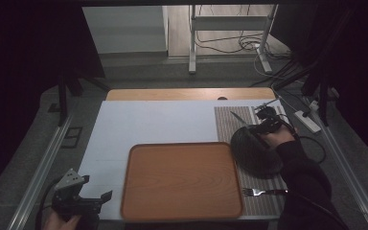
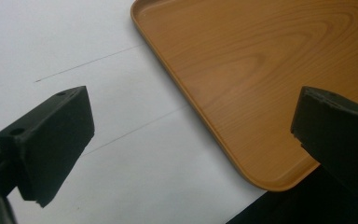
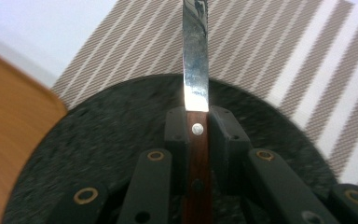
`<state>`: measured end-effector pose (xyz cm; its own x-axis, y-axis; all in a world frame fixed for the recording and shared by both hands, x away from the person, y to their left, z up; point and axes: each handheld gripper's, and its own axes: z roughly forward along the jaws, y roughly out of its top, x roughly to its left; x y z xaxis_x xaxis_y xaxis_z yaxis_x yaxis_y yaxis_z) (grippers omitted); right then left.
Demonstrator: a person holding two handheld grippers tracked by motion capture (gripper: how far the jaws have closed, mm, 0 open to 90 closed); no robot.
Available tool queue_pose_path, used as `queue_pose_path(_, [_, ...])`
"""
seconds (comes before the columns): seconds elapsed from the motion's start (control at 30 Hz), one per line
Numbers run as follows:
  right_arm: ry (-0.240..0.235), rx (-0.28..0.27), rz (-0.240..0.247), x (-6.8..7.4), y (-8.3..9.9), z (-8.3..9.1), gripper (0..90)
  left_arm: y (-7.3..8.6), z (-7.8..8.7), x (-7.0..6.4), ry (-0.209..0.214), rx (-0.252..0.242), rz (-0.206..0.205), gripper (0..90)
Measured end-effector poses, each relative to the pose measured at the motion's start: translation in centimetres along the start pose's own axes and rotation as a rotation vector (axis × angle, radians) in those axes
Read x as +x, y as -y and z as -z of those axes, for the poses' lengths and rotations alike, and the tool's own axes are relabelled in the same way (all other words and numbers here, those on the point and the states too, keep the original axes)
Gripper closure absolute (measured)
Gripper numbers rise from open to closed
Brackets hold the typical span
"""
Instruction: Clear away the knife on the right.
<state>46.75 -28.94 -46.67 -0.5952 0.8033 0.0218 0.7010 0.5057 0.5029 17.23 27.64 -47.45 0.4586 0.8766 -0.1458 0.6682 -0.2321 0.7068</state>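
Right gripper: jaws closed tight on a knife, clamping the reddish-brown riveted handle; steel blade runs straight out past the jaw tips. In the high view this gripper sits over the far edge of a dark round plate, knife pointing toward the table's far side.

Left gripper: jaws spread wide, nothing between them, hovering over the near corner of the tray. High view puts it at the table's near-left corner, just beside the tray.

Surface: white table, striped beige placemat on the right. Plate lies on the placemat; a fork lies near the plate, on the mat's near end.

Wooden tray centre-near, empty, its right edge touching the mat.

Room: dim, grey floor, cables beyond the table.
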Motion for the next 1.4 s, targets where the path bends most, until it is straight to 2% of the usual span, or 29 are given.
queue_pose_path(0.4, [-0.047, -0.032, 0.047, 5.1, 1.1, 0.8, 77.5, 0.0, 0.0, 0.0, 0.001, -0.002, 0.000, 0.0])
queue_pose_path(0.67, [-0.076, -0.034, 0.066, 7.7, 2.1, 1.1, 77.5, -0.1, 0.0, 0.0, -0.001, 0.002, -0.002, 0.0])
queue_pose_path(0.9, [-0.100, -0.043, 0.107, 10.3, 2.8, 1.6, 77.5, 0.0, 0.0, 0.0, 0.001, 0.000, 0.001, 0.0])
queue_pose_path(1.07, [-0.103, -0.043, 0.109, 12.0, 3.6, 1.9, 77.5, -0.1, 0.0, 0.0, -0.001, 0.003, 0.001, 0.0])
queue_pose_path(1.17, [-0.106, -0.044, 0.106, 12.5, 3.9, 1.9, 77.5, -0.1, 0.0, 0.0, -0.001, 0.003, 0.002, 0.0])
queue_pose_path(1.33, [-0.117, -0.027, 0.119, 14.1, 4.5, 1.8, 77.5, -0.1, -0.1, 0.0, -0.002, 0.003, 0.001, 0.0])
queue_pose_path(1.4, [-0.120, -0.021, 0.124, 14.4, 4.6, 1.7, 77.5, -0.1, 0.0, 0.0, -0.002, 0.004, -0.001, 0.0])
